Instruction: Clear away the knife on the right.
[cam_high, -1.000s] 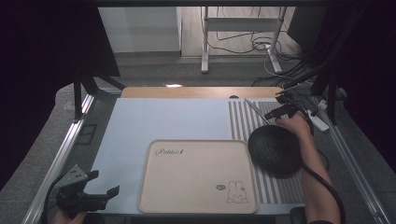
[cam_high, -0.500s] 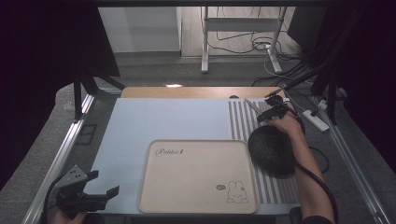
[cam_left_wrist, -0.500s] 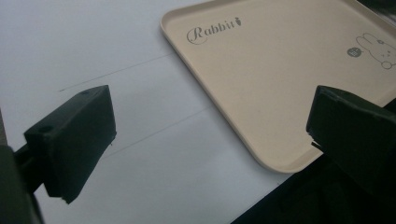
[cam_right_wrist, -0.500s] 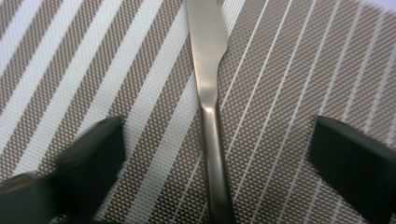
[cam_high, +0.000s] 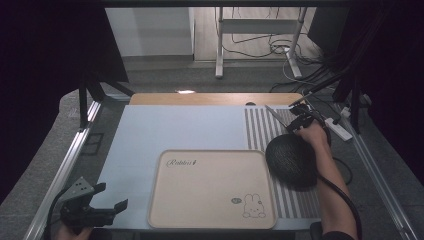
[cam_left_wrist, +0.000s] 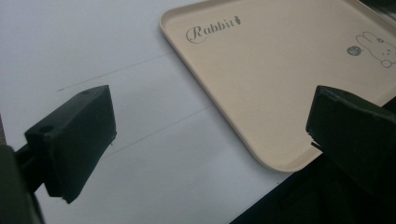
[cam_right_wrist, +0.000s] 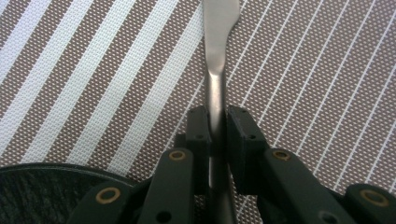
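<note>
Right gripper (cam_right_wrist: 215, 122) had just been closing, and its two black jaws were clamped on the thin steel handle of a knife (cam_right_wrist: 215, 70), with no gap showing on either side of the metal. Seen from the high view, that gripper (cam_high: 300, 121) sat at the far right of the table, just beyond a dark round bowl (cam_high: 291, 160). The knife lay flat on the striped placemat (cam_right_wrist: 93, 84), its handle running between the jaws and on under the gripper, so the grip was probably taken partway along to lift the knife level. The bowl's rim (cam_right_wrist: 42, 170) showed close beside the jaws, which left little room on that side and may explain the approach straight along the handle.

Left gripper (cam_left_wrist: 210, 140) hung wide open and empty near the front left corner, holding nothing. Below it lay the pale blue mat (cam_left_wrist: 116, 56) and the corner of a beige tray (cam_left_wrist: 280, 84) printed with a rabbit. It seemed parked there to stay out of the way.
</note>
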